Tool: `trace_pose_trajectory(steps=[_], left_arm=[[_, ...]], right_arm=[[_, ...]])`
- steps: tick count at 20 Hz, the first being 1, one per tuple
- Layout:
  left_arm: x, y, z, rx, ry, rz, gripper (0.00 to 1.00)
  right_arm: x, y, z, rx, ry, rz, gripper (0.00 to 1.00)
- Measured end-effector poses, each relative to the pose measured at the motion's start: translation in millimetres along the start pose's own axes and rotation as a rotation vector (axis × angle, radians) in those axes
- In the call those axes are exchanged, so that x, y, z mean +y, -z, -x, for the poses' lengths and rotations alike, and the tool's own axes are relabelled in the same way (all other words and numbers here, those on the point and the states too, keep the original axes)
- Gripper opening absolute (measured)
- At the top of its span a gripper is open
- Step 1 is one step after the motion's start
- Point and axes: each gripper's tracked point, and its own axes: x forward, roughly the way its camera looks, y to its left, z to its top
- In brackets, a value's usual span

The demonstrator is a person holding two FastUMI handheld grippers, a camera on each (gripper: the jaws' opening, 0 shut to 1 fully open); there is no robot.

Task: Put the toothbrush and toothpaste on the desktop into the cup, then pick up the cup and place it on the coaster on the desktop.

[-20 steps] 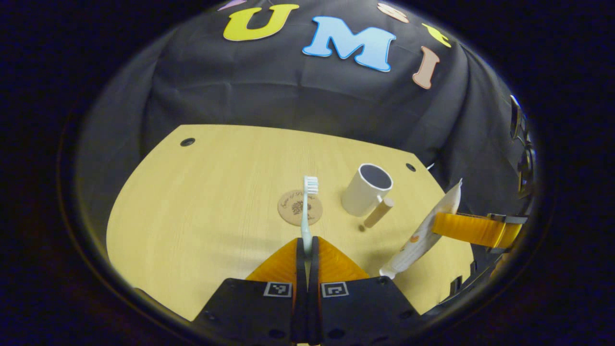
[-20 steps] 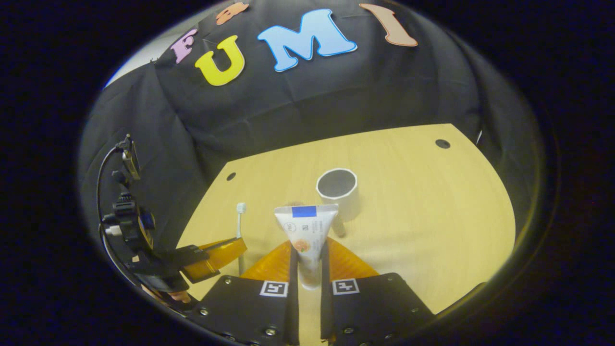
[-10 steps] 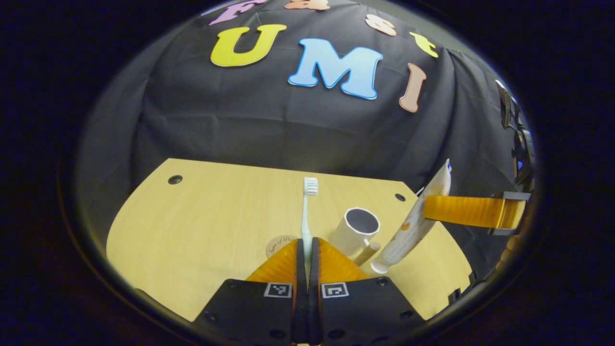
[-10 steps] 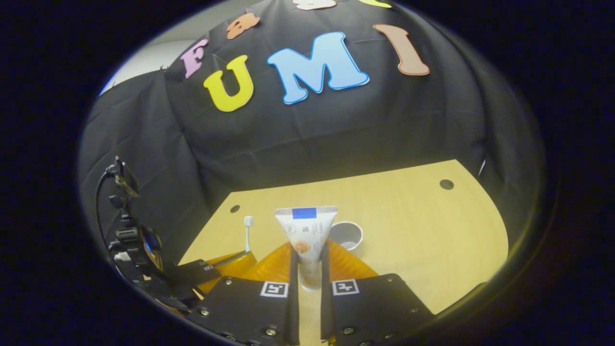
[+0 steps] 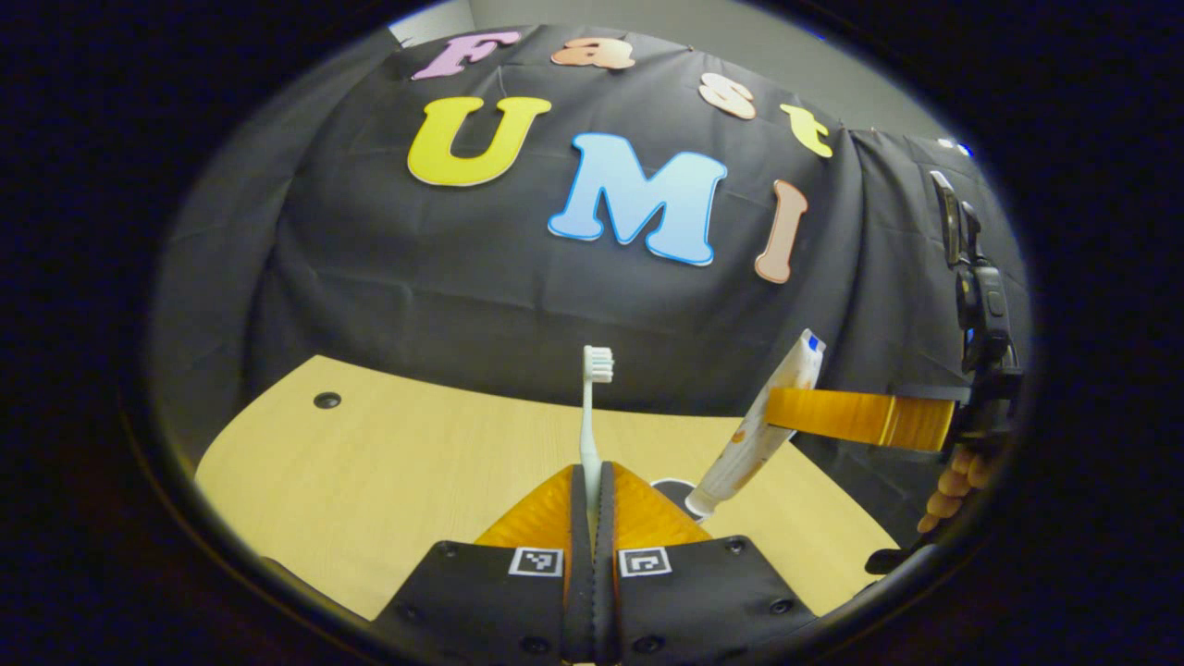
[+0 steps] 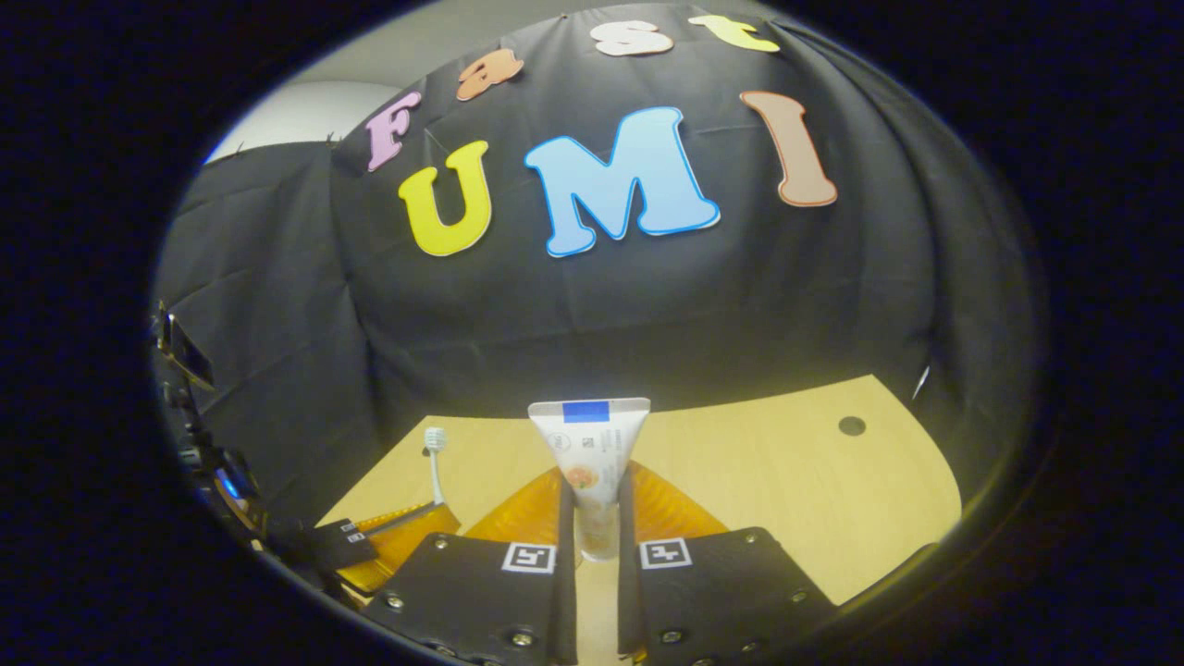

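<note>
My left gripper (image 5: 592,483) is shut on the handle of a white toothbrush (image 5: 589,416), which stands upright with its bristles at the top. Just right of its fingers, a sliver of the white cup's rim (image 5: 672,484) peeks out. A white toothpaste tube (image 5: 760,427) hangs cap-down, its cap close to that rim, held by my right gripper (image 5: 786,412). In the right gripper view the right gripper (image 6: 592,495) is shut on the toothpaste tube (image 6: 589,453), flat end up. The toothbrush (image 6: 433,462) and left gripper (image 6: 412,523) sit at the lower left.
The light wooden desktop (image 5: 398,462) has a small dark hole (image 5: 326,400) near its far left corner and another hole (image 6: 851,425) at the far right. A hand (image 5: 953,486) holds the right gripper. The black cloth wall stands close behind the desk.
Both grippers have tilted upward, so more wall and less desk shows. The cup and coaster have slid down behind the fingers. The toothpaste has moved closer over the cup.
</note>
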Motion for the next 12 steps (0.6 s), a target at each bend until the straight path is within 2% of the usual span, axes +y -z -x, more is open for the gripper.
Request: trace_pose_trajectory(steps=[5,12], left_arm=[[-8,-26,-2,-0.09,0.038,-0.023,0.06],[-6,-40,-5,-0.131,0.058,-0.038,0.07]], right_arm=[[-9,6,-27,-0.015,0.046,0.077,0.18],[-21,51,-65,0.096,0.083,0.104,0.19]])
